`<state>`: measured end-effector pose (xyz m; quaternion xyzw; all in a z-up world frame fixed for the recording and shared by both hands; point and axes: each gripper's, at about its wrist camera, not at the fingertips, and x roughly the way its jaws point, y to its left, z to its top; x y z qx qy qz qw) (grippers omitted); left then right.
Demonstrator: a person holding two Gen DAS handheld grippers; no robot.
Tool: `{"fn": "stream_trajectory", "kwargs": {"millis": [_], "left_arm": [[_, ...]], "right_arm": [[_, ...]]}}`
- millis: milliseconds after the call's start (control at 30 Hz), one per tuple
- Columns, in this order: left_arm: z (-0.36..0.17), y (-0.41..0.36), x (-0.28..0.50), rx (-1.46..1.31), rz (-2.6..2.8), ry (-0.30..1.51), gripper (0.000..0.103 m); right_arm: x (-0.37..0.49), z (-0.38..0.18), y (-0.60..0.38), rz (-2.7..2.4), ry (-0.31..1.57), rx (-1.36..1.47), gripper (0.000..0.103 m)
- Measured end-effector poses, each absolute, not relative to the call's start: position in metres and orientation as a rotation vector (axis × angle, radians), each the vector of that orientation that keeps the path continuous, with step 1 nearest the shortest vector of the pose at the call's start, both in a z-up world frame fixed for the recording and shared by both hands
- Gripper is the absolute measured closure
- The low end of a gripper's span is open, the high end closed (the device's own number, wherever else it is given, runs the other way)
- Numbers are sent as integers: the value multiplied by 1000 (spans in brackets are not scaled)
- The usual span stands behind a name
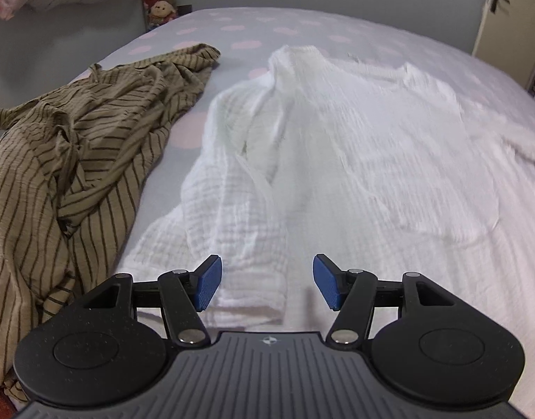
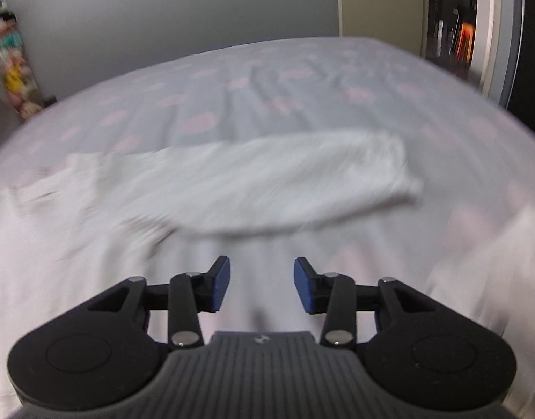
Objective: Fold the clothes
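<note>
Striped top (image 1: 75, 146) is crumpled well left of the left gripper (image 1: 267, 282), untouched. Left jaws are spread wide and empty; the white shirt's (image 1: 337, 139) bunched left sleeve (image 1: 239, 216) runs lengthwise straight ahead, its cuff lying right between and just under the blue pads (image 1: 210, 281). Left is nearest, so likely a cuff pinch next. Right gripper (image 2: 261, 284) is also released, holding nothing; the right sleeve (image 2: 285, 181) lies crosswise ahead of its jaws, clear of the tips, cuff to the right. View is blurred, so contact is unclear.
</note>
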<state>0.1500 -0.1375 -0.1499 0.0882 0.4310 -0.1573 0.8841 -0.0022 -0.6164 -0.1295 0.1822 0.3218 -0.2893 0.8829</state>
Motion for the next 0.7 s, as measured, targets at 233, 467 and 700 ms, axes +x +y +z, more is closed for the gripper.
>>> {"fn": "stream_trajectory", "kwargs": {"millis": [233,467,700], "left_arm": [[-151,-126,160,155,-302,904,81],[-110,-100,180,55,-279,839,95],[-40,-70,235,29,-227,768,96]], "right_arm": [[-24,-151,-549,-582,574,266,45],[-23,-158,-547,-596,546,186,45],[-17,-168,-547,-595,586,161,45]]}}
